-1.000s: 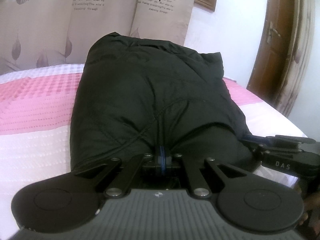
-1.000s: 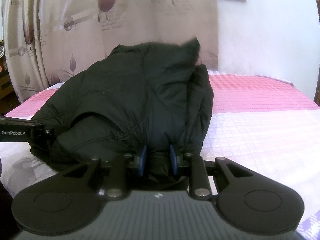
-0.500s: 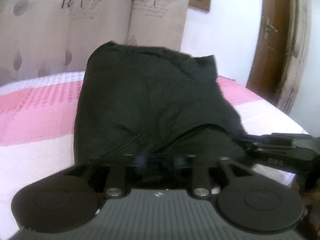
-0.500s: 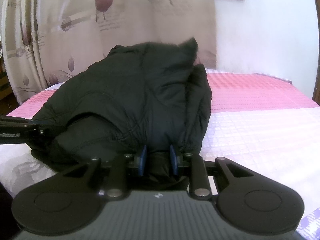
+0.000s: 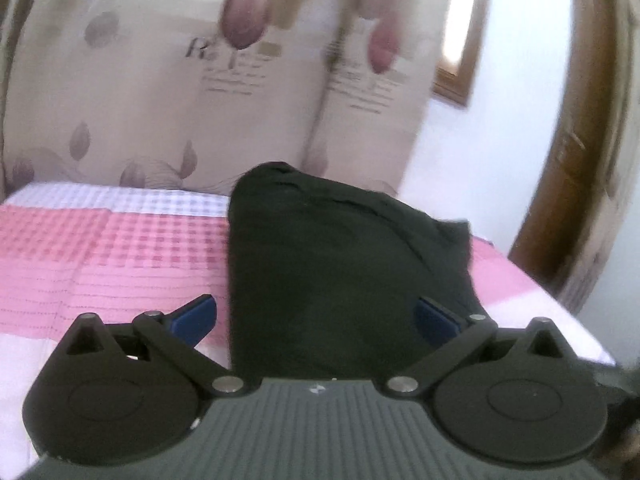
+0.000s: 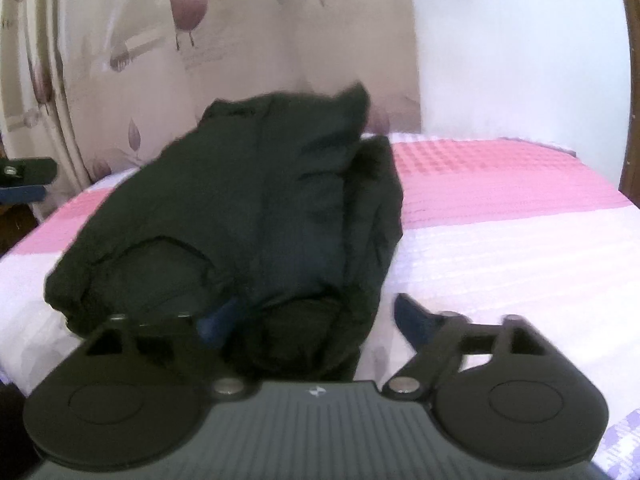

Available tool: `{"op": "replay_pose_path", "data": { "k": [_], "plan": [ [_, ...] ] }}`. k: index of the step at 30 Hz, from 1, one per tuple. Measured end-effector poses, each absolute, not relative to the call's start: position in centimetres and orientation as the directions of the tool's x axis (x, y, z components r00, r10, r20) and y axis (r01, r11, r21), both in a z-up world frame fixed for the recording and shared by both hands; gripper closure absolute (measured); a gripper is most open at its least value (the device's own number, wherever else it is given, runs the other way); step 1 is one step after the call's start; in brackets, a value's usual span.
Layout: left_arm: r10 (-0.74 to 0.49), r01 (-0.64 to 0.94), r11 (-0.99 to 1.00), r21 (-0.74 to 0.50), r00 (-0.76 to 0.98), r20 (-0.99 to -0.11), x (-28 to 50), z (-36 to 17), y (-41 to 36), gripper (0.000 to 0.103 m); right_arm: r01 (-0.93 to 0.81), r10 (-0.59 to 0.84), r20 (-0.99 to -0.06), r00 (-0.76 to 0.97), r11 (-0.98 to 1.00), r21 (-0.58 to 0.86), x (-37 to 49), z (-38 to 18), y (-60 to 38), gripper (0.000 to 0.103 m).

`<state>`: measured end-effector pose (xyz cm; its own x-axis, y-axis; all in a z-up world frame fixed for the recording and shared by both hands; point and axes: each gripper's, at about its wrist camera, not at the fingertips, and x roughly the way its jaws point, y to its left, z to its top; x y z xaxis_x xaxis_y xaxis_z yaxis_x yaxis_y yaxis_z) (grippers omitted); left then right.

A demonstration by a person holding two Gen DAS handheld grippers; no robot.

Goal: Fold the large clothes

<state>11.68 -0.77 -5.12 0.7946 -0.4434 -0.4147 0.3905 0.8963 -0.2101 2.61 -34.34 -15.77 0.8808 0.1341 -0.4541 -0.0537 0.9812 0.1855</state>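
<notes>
A black padded jacket (image 5: 340, 264) lies folded in a bulky heap on the pink and white bed; it also shows in the right wrist view (image 6: 256, 216). My left gripper (image 5: 316, 320) is open, its blue pads wide apart just in front of the jacket's near edge, holding nothing. My right gripper (image 6: 316, 320) is open too, with the jacket's near folds between the spread fingers but not pinched. The left gripper's finger (image 6: 24, 180) shows at the left edge of the right wrist view.
The bed cover (image 5: 100, 264) is pink at the far half and white near me (image 6: 500, 280). Flower-print curtains (image 5: 200, 100) hang behind the bed. A wooden door (image 5: 580, 160) stands at the right, a white wall (image 6: 520, 60) behind.
Both grippers have opened and let go of the jacket's near edge. Both have lifted and pulled back a little; the jacket rests on the bed.
</notes>
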Motion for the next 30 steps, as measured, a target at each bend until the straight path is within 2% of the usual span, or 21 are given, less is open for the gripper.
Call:
{"op": "replay_pose_path", "data": {
  "k": [2, 4, 5, 7, 10, 13, 18, 24, 28, 29, 30],
  "plan": [
    [-0.457, 0.391, 0.889, -0.238, 0.782, -0.423, 13.8, -5.2, 0.2, 0.000, -0.059, 0.154, -0.429, 0.890, 0.972, 0.227, 2.0, -15.1, -35.3, 0.015],
    [-0.484, 0.408, 0.875, -0.259, 0.744, -0.461, 16.1, -5.3, 0.8, 0.000, -0.069, 0.179, -0.414, 0.892, 0.962, 0.266, 2.1, -14.3, -36.6, 0.003],
    [-0.502, 0.422, 0.865, -0.273, 0.717, -0.484, 17.4, -5.5, 1.1, 0.000, -0.075, 0.198, -0.417, 0.887, 0.953, 0.294, 2.5, -14.0, -37.3, 0.002],
    [-0.570, 0.460, 0.821, -0.338, 0.641, -0.514, 19.9, -6.4, 1.7, 0.000, -0.088, 0.258, -0.422, 0.869, 0.920, 0.381, 4.0, -13.6, -39.2, 0.001],
    [-0.644, 0.435, 0.764, -0.475, 0.554, -0.528, 23.1, -8.4, 2.9, 0.000, -0.081, 0.337, -0.457, 0.823, 0.866, 0.493, 7.1, -14.1, -41.7, 0.001],
    [-0.694, 0.422, 0.718, -0.554, 0.488, -0.529, 25.4, -10.3, 3.5, 0.000, -0.055, 0.367, -0.506, 0.781, 0.846, 0.530, 10.3, -15.3, -43.0, 0.001],
    [-0.811, 0.446, 0.584, -0.678, 0.345, -0.473, 28.0, -12.9, 2.9, 0.000, -0.091, 0.467, -0.509, 0.723, 0.794, 0.601, 14.2, -17.3, -43.3, 0.001],
    [-0.856, 0.440, 0.517, -0.735, 0.265, -0.444, 29.9, -14.9, 2.5, 0.000, -0.150, 0.573, -0.482, 0.663, 0.732, 0.665, 17.7, -18.4, -42.6, 0.000],
    [-0.834, 0.467, 0.551, -0.692, 0.302, -0.461, 29.0, -14.9, 1.8, 0.007, -0.176, 0.600, -0.450, 0.661, 0.707, 0.685, 18.0, -18.7, -41.8, 0.000],
    [-0.819, 0.480, 0.574, -0.663, 0.326, -0.472, 28.4, -14.5, 1.4, 0.009, -0.177, 0.608, -0.443, 0.658, 0.697, 0.694, 18.0, -18.8, -41.7, 0.001],
    [-0.800, 0.494, 0.600, -0.629, 0.356, -0.483, 27.7, -14.0, 1.1, 0.014, -0.185, 0.618, -0.432, 0.658, 0.687, 0.702, 17.9, -18.8, -41.4, 0.013]
  ]
}}
